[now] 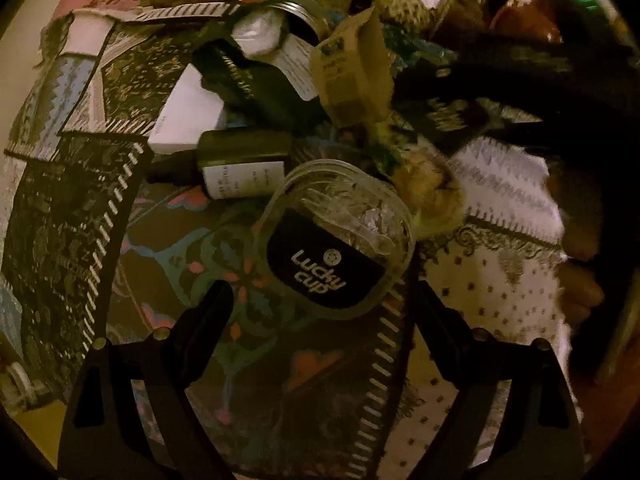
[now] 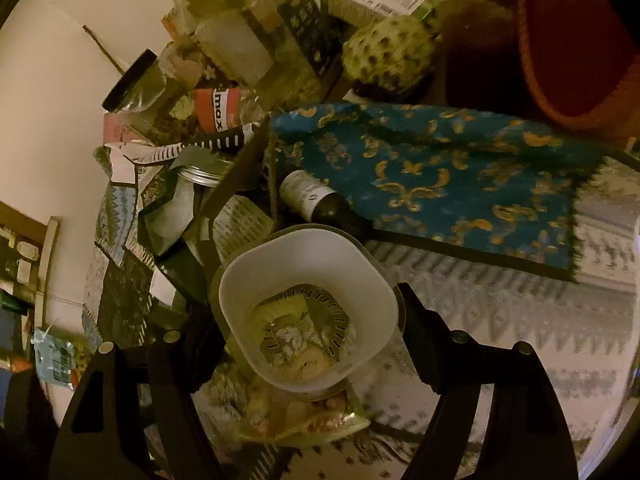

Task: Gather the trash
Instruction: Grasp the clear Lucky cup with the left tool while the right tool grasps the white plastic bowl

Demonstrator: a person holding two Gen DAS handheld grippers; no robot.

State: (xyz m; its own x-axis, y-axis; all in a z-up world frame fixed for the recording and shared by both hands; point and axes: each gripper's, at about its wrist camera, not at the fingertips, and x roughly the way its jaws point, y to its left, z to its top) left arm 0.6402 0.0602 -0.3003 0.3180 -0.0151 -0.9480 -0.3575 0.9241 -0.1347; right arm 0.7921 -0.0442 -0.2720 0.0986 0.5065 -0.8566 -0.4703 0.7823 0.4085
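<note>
In the left wrist view a clear plastic cup (image 1: 336, 236) with a black "Lucky cup" label lies on its side on the patterned cloth. My left gripper (image 1: 324, 300) is open, its fingers on either side of the cup's near end, not touching it. In the right wrist view my right gripper (image 2: 308, 320) is shut on a white square plastic bin (image 2: 308, 304) with a slotted strainer bottom holding food scraps. Crumpled food wrappers (image 2: 304, 420) lie under the bin.
Left wrist view: a dark bottle (image 1: 244, 164), a white box (image 1: 188, 120), a cardboard carton (image 1: 352, 68), a jar (image 1: 300, 16). Right wrist view: a blue and gold cloth (image 2: 460, 176), a dark bottle (image 2: 320, 200), a glass jar (image 2: 136, 88), an orange basket (image 2: 576, 40).
</note>
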